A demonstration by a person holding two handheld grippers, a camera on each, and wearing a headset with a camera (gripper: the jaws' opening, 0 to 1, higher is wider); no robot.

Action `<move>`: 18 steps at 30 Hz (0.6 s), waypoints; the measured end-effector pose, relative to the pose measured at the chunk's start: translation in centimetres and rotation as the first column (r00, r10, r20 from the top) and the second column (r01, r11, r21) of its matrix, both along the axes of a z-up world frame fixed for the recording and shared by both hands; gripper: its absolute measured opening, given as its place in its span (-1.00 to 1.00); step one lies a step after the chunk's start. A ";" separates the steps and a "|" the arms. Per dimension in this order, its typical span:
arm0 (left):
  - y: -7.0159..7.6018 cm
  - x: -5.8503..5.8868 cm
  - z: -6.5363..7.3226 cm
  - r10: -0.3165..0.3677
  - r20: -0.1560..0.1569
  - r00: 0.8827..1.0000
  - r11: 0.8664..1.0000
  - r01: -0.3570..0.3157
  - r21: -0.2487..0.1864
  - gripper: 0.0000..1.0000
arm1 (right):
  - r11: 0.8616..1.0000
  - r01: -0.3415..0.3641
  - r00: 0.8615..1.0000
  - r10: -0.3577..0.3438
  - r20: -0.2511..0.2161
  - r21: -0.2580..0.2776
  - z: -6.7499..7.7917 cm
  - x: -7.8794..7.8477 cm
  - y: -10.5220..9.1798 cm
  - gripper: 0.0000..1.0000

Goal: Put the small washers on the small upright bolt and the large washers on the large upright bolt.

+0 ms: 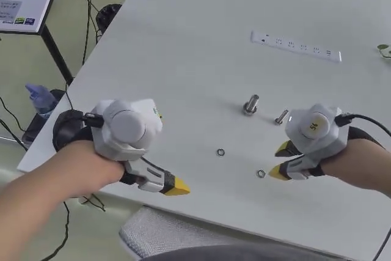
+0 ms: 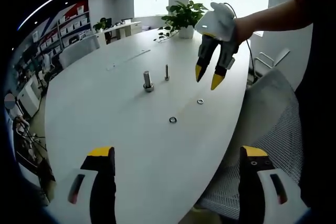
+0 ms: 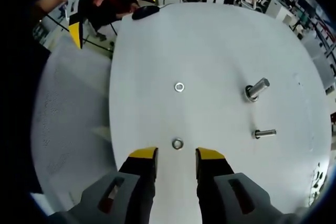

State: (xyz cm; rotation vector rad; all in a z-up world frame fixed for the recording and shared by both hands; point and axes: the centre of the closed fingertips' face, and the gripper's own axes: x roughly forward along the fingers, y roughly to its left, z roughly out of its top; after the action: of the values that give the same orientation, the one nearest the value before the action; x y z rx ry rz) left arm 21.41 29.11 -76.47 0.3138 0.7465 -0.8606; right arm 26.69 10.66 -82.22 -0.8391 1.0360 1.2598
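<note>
a white oval table (image 1: pixel 201 41) bears everything. the white, yellow-tipped left gripper (image 2: pixel 177 152) gapes wide, empty; the matching right gripper (image 1: pixel 280 161) is half-parted, empty. a thick steel upright bolt (image 1: pixel 251 104) stands beside a thin steel upright bolt (image 1: pixel 281 117). one small steel ring washer (image 1: pixel 261 173) lies just ahead of the right tips, a second washer (image 1: pixel 220 152) apart.

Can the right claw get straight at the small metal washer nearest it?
Probably yes. The right claw is open, and the small silver metal washer lies flat on the white table just ahead of its tips, with nothing between them.
</note>
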 end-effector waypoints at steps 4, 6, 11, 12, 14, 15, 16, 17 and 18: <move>-0.2 -0.2 0.1 0.005 -0.005 1.000 1.000 -0.005 -0.012 0.99 | 1.000 0.013 1.000 -0.013 0.010 0.025 -1.2 0.2 0.2 -0.36; -0.5 -0.1 0.5 0.006 0.010 1.000 0.999 -0.006 -0.035 0.99 | 1.000 0.009 1.000 -0.009 0.015 0.019 -1.7 0.2 0.1 -0.38; -0.3 -0.2 0.7 0.010 0.000 1.000 0.999 -0.010 -0.032 0.99 | 1.000 0.010 1.000 -0.011 0.028 0.014 -3.2 0.3 0.3 -0.39; -0.3 -0.3 0.7 0.008 -0.002 1.000 1.000 -0.009 -0.029 0.99 | 1.000 0.007 1.000 -0.007 0.031 0.012 -3.4 0.3 0.3 -0.39; -0.3 -0.3 0.7 0.006 -0.005 1.000 1.000 -0.006 -0.026 0.99 | 1.000 -0.002 0.999 0.002 0.033 -0.001 -4.0 0.2 0.3 -0.39; -0.2 -0.4 0.7 0.005 -0.007 1.000 1.000 -0.005 -0.023 0.99 | 1.000 -0.003 1.000 0.003 0.031 -0.004 -4.3 0.1 0.2 -0.39; -0.2 -0.4 0.6 0.004 -0.009 1.000 1.000 -0.004 -0.021 0.98 | 1.000 -0.003 1.000 0.004 0.030 -0.006 -4.4 0.1 0.2 -0.39; -0.2 -0.5 0.6 0.003 -0.012 1.000 1.000 -0.003 -0.018 0.97 | 1.000 -0.005 1.000 0.006 0.029 -0.014 -4.7 0.1 0.1 -0.40; -0.2 -0.6 0.5 0.002 -0.016 1.000 1.000 -0.002 -0.016 0.96 | 1.000 -0.006 0.999 0.006 0.031 -0.014 -4.9 0.1 0.1 -0.40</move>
State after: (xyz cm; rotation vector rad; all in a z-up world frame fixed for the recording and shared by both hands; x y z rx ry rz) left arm 20.86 28.93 -75.95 0.2917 0.7541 -0.8675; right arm 26.78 10.75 -87.09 -0.8702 1.0188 1.2424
